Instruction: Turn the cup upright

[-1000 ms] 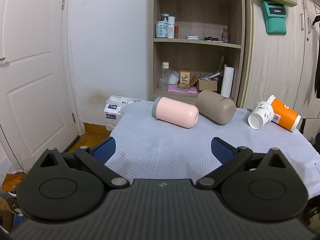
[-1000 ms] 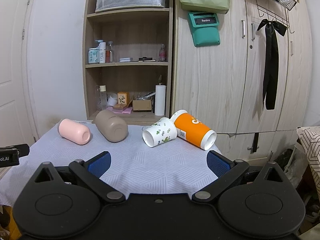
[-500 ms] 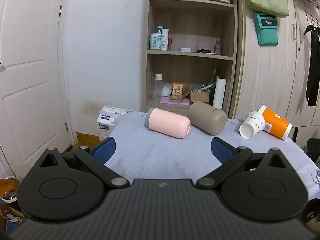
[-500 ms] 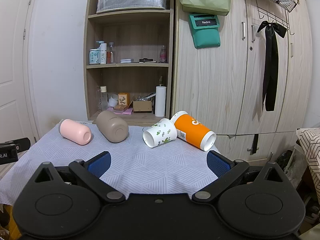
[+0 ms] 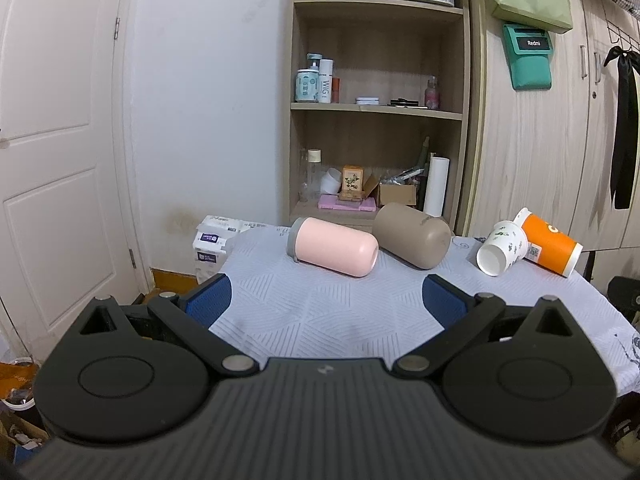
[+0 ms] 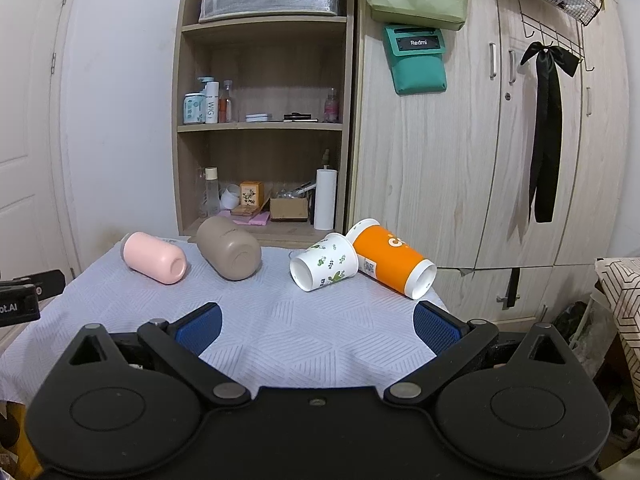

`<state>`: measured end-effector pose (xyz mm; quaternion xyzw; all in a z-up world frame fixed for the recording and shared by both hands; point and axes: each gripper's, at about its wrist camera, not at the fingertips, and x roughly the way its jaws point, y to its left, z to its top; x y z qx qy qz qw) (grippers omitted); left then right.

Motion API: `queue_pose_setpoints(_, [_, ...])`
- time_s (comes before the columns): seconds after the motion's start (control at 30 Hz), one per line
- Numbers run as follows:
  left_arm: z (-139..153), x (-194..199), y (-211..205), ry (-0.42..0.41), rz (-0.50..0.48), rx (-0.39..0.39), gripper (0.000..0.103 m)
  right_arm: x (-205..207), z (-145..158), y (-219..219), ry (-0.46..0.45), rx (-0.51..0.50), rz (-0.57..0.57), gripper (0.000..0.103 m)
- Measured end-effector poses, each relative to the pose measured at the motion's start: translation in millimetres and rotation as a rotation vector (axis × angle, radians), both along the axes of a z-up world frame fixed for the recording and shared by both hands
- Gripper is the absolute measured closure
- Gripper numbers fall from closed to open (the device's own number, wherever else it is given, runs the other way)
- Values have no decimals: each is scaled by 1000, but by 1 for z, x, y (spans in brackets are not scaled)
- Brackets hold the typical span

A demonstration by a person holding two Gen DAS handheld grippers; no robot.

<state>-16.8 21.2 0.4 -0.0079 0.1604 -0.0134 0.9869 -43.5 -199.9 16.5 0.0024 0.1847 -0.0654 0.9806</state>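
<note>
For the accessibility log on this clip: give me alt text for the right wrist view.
Four cups lie on their sides on a table under a pale patterned cloth: pink cup, taupe cup, white leaf-print paper cup and orange paper cup. The open right gripper hovers near them, touching nothing; shelves and wardrobe stand behind.

four cups (image 6: 324, 261) lying in a row on table (image 6: 280, 332)

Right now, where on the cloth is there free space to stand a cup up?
The near half of the pale patterned tablecloth is bare, from the open right tool up to the cups. The far edge is crowded: pink cup, taupe cup, white leaf-print paper cup touching orange paper cup.
</note>
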Motion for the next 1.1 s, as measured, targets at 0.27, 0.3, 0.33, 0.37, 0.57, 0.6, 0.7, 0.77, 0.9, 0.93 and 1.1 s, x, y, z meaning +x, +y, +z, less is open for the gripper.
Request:
queue_pose_setpoints(0.27, [1,1,-1,7,-3,7,0,0,0,0,2,0,1,0])
queue_pose_setpoints(0.3, [1,1,-1,10,-5,8,0,0,0,0,3,-1,2,0])
queue_pose_setpoints(0.33, [0,0,-1,11,-7,9,0,0,0,0,4,-3,2,0])
queue_pose_setpoints(0.37, [0,0,-1,13,-9,10,0,0,0,0,5,-4,2,0])
queue_pose_setpoints(0.57, [1,4,-1,28,-19,15,0,1,-3,-2,14,0,2,0])
queue_pose_setpoints(0.6, [0,6,-2,33,-22,18,0,3,-4,-4,18,2,2,0])
queue_pose_setpoints(0.7, [-3,13,-4,58,-38,19,0,9,-8,-10,30,24,5,0])
queue_pose_setpoints(0.77, [-5,19,-8,81,-51,21,0,15,-10,-16,40,54,20,0])
queue_pose_setpoints(0.9, [-6,41,-18,146,-101,7,0,31,-15,-31,62,123,80,0])
queue_pose_setpoints(0.93, [-5,47,-22,163,-121,5,0,37,-17,-36,71,142,101,0])
queue_pose_setpoints(1.1, [7,81,-50,201,-233,41,0,72,-25,-56,102,218,164,0])
